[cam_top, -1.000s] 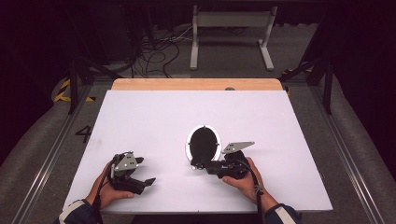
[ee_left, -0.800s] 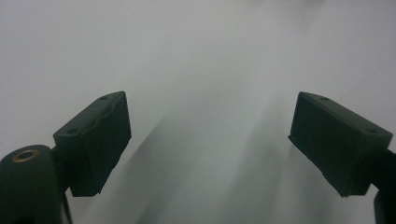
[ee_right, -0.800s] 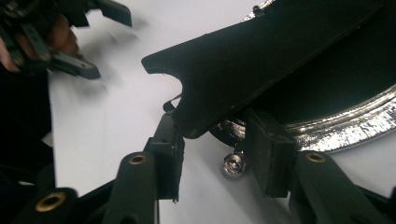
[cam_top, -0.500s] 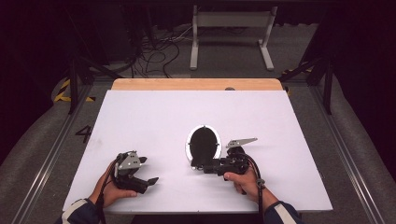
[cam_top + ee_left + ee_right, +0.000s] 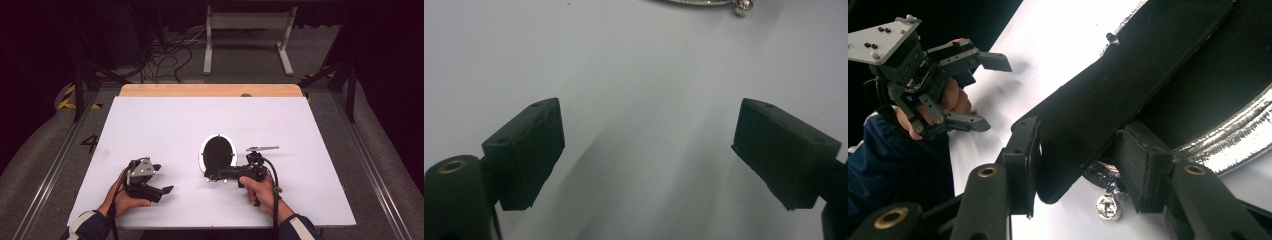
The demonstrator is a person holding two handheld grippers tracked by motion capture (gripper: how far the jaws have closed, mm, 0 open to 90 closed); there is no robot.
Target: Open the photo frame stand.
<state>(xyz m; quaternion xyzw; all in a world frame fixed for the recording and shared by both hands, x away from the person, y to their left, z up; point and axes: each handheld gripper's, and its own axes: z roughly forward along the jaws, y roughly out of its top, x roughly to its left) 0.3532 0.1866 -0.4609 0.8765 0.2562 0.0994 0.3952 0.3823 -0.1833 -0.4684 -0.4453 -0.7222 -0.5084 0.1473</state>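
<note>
Change since the earlier frame: the right gripper (image 5: 212, 176) has just been closing its jaws again after widening them. Both hands are keeping almost the same places on the white table (image 5: 165, 125).
Task's thing: a round silver-rimmed frame (image 5: 218, 152) is lying flat near the middle of the table, towards the person's side, with its dark face or back turned up. Its near edge is sitting just beside the right gripper's tips.
What the right gripper is gripping: in the right gripper view a black flap (image 5: 1108, 100), seemingly the frame's hinged stand, is running between the jaws across its width. One pad is touching its edge and the other is sitting against the far edge, so the right gripper appears to be clasping the flap.
Small detail: a silver ball foot (image 5: 1108, 206) is hanging under the rim below the jaws.
Left gripper (image 5: 164, 178): it is resting low over bare table, well apart from the frame, with its jaws spread wide and nothing between them. In the left gripper view only the frame's rim is peeking in at the top edge.
Meaning for the work: judging by the fresh closing on the flap, the person is probably settling a firmer hold before swinging the stand out or lifting the frame by it.
Risk: the hold is sitting near the flap's rounded tip, so it may be slipping off if pulled hard.
Next need: probably the free left gripper steadying the rim.
</note>
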